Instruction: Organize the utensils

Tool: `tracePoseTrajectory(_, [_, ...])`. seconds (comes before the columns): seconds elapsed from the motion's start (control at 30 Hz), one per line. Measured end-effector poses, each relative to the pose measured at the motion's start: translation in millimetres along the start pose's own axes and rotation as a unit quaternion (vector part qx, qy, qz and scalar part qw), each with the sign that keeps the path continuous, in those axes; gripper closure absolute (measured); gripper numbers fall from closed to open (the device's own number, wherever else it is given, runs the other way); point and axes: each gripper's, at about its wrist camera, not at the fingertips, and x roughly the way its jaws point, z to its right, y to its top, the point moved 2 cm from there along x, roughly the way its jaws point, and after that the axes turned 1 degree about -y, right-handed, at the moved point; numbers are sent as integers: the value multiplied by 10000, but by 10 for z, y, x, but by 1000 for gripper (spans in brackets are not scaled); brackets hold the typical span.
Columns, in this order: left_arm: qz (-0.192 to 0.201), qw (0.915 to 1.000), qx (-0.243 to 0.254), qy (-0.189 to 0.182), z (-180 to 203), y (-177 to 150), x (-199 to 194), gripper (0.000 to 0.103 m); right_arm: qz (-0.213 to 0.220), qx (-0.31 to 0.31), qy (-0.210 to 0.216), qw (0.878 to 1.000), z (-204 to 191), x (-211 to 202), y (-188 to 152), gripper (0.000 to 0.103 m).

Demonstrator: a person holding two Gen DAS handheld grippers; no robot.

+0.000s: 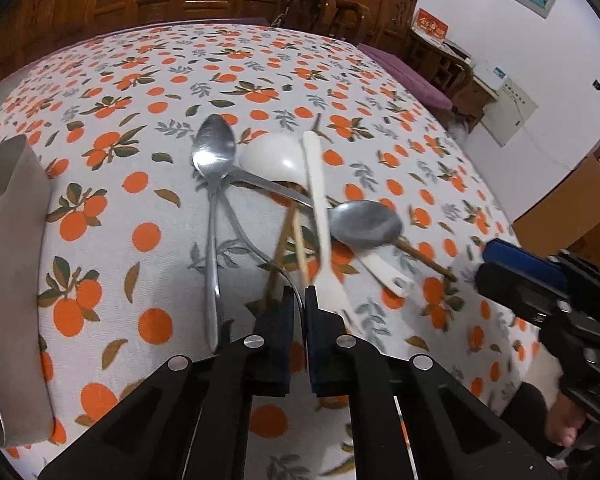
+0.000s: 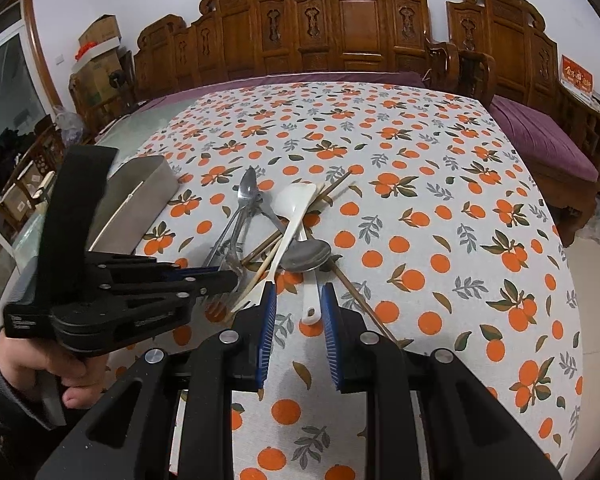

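Left gripper point(image 1: 300, 300) pinches a thin metal handle point(image 1: 290, 280); it should lift slowly so the pile point(image 1: 292, 200) stays put.

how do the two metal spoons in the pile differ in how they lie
The far metal spoon lies bowl away from the left wrist camera, handle running back toward the left gripper. The near metal spoon has its bowl to the right, its handle slanting up-left under the white utensil. The far spoon's bowl looks shiny, the near one's duller. Both are plain metal, and their handles cross.
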Motion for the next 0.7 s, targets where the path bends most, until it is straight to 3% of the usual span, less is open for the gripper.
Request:
tracePoseTrajectory(0.27, [118, 9994, 310, -120, 134, -78, -372, 101, -39, -69, -42, 10000, -10, 24, -19, 78])
tracePoseTrajectory(0.7, [547, 9965, 635, 66, -2, -194, -936, 101, -129, -78, 53, 9999, -201, 202, -28, 78])
